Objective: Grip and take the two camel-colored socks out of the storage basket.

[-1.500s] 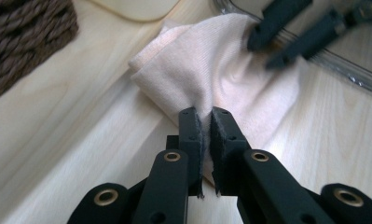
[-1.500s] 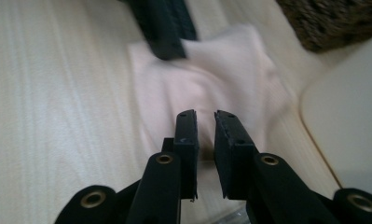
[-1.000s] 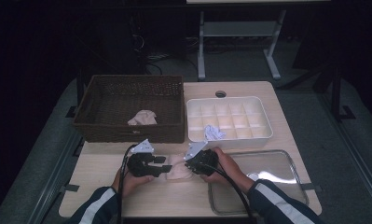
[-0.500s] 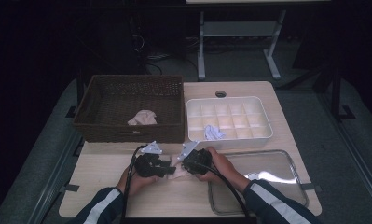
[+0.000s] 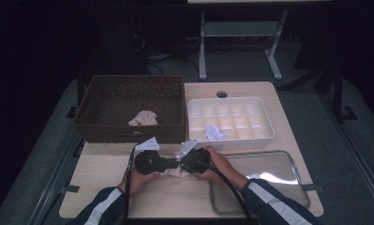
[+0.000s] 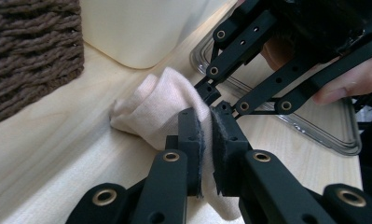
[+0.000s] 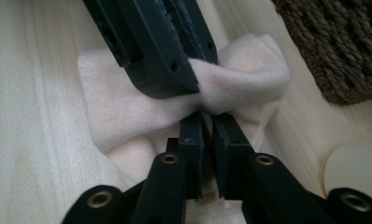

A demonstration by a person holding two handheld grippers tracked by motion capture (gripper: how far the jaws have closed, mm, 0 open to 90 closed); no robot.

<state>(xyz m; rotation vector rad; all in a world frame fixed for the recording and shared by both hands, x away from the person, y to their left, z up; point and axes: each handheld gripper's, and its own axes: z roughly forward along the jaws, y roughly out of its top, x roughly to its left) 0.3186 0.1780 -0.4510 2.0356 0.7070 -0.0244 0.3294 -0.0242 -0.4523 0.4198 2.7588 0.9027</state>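
Tabletop [image 5: 105, 185]: cloth [image 6: 160, 105] bunched, no clear axis.

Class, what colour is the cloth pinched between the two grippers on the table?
Pale cream-pink, plain, with no pattern: the cloth shows best in the right gripper view.

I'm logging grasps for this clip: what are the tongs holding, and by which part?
Both tongs, left and right, pinch the beige cloth at its bunched middle, from opposite sides.

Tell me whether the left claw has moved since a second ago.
Yes. In the high view the left claw has shifted right along the table, from below the wicker basket toward the right claw, closing on the pale cloth.
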